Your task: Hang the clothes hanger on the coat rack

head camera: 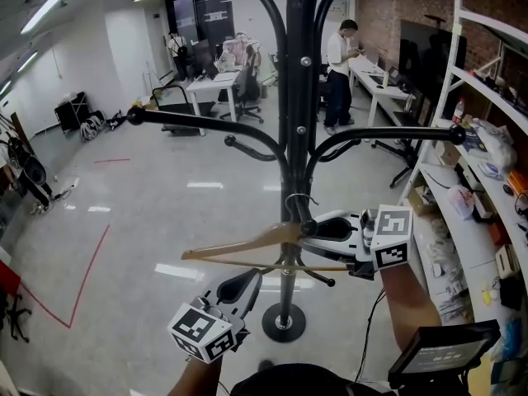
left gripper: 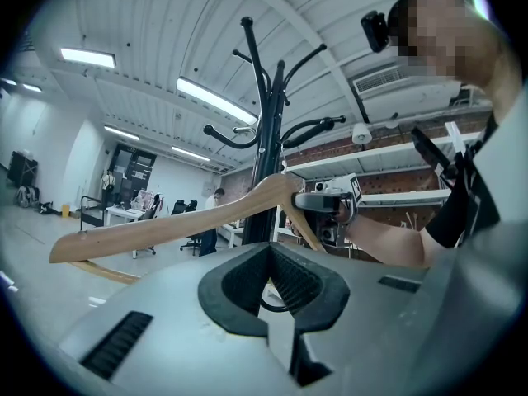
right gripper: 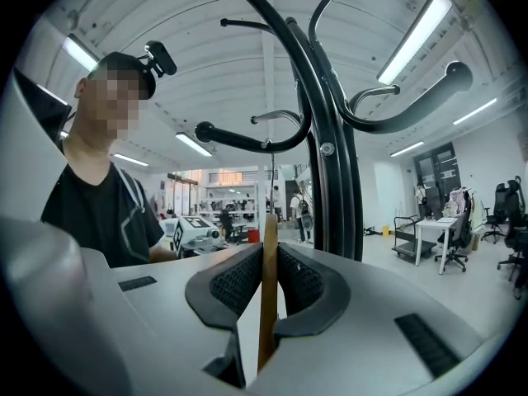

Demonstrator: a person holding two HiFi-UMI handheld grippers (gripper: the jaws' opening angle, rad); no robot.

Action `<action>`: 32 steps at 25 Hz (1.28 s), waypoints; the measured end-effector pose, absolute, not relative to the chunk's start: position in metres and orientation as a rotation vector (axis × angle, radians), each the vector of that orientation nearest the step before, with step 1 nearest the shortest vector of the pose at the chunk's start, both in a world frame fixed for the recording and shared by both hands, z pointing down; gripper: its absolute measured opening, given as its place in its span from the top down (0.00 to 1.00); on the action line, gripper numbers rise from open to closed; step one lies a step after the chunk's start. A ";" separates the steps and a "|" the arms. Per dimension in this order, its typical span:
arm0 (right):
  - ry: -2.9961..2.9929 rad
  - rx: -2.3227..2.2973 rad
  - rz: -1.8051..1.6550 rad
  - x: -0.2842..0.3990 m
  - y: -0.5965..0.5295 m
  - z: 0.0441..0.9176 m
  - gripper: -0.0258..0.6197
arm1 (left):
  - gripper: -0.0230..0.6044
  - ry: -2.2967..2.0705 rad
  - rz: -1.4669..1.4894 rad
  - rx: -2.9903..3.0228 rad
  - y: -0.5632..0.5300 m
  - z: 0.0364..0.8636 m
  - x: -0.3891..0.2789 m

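In the head view the right gripper (head camera: pixel 313 228) is clamped on the middle of the wooden hanger (head camera: pixel 247 244). The hanger is held roughly level just in front of the pole (head camera: pixel 295 97) of the coat rack and sits on none of its arms. The nearest arms branch off at 12 o'clock from it, so the wire hook (head camera: pixel 297 196) has to rise and pass over one. A likely slip is the hook catching the pole, or landing near the knob of the long arm (head camera: pixel 198 122) and sliding off. The left gripper (head camera: pixel 247 280) hangs at 6 o'clock under the wood, where a dropped hanger would strike it. Counted here are one hanger, one rack on one round base (head camera: pixel 283 323), two grippers, at least five rack arms, and two people far off at 11 and 1 o'clock. In the left gripper view its jaws stand apart with nothing held between them. The hanger crosses at 11 o'clock above them, so only one gripper carries the load, and the long wooden side could swing and knock the rack. One hanger, one rack and the other gripper show here. In the right gripper view the jaws press flat on the thin wood, which stands on edge between the pads. With so narrow a hold the hanger may pivot as the hook meets an arm. The pole rises at 1 o'clock, close by, and one hanger and one rack show
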State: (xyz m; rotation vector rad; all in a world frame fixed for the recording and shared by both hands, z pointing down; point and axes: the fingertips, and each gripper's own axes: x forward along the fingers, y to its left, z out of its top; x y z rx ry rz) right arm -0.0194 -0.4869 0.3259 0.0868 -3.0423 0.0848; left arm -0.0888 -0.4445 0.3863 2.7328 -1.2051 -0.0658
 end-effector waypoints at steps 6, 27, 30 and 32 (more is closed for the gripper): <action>-3.061 0.077 0.009 -0.019 -0.495 0.328 0.87 | 0.97 -1.201 -0.069 2.745 -0.445 0.385 -0.087; -3.086 0.296 -0.282 0.014 -0.507 0.294 0.85 | 0.97 -1.226 -0.093 2.747 -0.436 0.378 -0.090; -3.122 0.334 -0.269 0.021 -0.509 0.288 0.85 | 0.97 -1.228 -0.099 2.743 -0.434 0.380 -0.089; -3.134 0.357 -0.271 0.024 -0.510 0.287 0.85 | 0.97 -1.225 -0.100 2.745 -0.432 0.381 -0.088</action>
